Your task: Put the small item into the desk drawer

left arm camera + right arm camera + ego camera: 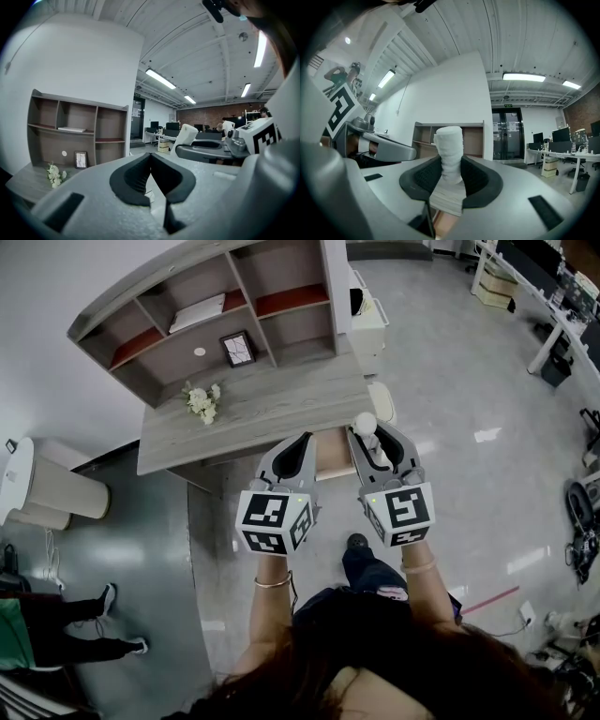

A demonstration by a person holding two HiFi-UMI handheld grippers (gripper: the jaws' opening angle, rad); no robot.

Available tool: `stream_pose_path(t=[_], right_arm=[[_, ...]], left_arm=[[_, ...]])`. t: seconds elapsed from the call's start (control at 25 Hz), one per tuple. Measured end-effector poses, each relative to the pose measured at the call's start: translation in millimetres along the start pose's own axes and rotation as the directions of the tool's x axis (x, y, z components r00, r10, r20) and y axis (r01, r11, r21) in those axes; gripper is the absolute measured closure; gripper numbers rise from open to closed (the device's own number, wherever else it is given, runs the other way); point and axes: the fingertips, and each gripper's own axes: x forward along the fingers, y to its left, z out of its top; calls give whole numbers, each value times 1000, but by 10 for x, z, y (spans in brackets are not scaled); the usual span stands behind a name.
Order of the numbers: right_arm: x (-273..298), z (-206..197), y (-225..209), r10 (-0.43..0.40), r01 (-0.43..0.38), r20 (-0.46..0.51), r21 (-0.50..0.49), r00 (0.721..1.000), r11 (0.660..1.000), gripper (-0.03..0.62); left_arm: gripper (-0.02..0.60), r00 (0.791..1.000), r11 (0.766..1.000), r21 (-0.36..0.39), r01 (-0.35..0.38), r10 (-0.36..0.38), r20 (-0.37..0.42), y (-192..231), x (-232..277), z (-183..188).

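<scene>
The grey right gripper (450, 174) is clamped low on the small white wrapped cylinder (449, 140), just short of the grey wooden desk (272, 413). The cylinder is judged light, soft and compressible. The left gripper (150, 161) has its jaws together and empty.

The right gripper (451, 176) has its black pads closed against the sides of a white roll (449, 140), which stands upright between them and rises above the jaws. To the left is the left gripper (393, 150) with its marker cube (341, 108). Behind the roll is a brown shelf unit (424, 133) against a white wall, with glass doors (508, 133) and desks (555, 157) to the right.
</scene>
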Motion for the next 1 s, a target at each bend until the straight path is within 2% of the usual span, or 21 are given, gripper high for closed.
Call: stream_pose_path(t=[0.64,0.84,1.0], right_arm=[[785,-350,-371,99,-99,-68,-8,993,995,473],[919,-512,-452,89,-89,-88,4,992,996,473],[1009,-649,-421,76,-76,-106,-1,992,997,473]], left_arm=[[566,997,993,-84,-80,78,-28,368,762,-205],[566,990,985,-102,-136,130,-57,489,826,-382],[566,987,982,-107,-156,151,-50,589,825,-485]])
